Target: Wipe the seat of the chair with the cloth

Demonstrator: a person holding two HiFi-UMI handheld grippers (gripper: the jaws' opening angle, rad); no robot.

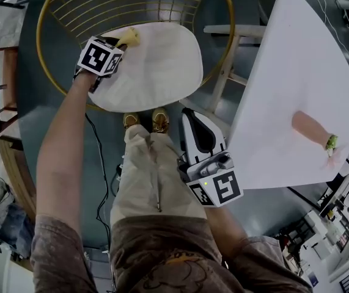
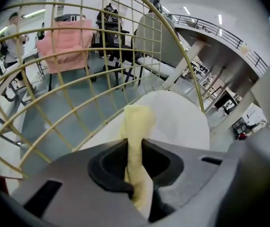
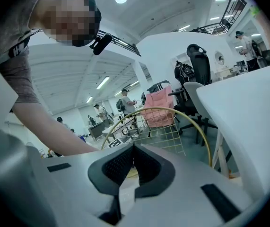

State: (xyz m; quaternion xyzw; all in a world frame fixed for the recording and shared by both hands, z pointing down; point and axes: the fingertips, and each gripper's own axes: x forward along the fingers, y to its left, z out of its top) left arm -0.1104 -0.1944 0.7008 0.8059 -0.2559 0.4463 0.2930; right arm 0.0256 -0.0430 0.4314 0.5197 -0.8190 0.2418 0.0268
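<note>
Cloth (image 2: pixel 137 119) mostly inside left claw (image 2: pixel 135 148)

Open office hall, swivel chair (image 3: pixel 197 65), mezzanine railing (image 2: pixel 222 32)

The left hand-held gripper (image 2: pixel 135 162) at lower centre pinches a yellow cloth (image 2: pixel 137 141) over the white seat (image 2: pixel 177 119); gold wire chair back (image 2: pixel 78 65) fills the upper left.

We log: brown printed short-sleeved T-shirt (image 1: pixel 162 262), khaki trousers (image 1: pixel 142 171), tan shoes (image 1: pixel 159 120); left gripper (image 2: pixel 135 148) and right gripper (image 3: pixel 132 151) grey-bodied, with black-and-white marker cubes (image 1: pixel 99 57).
</note>
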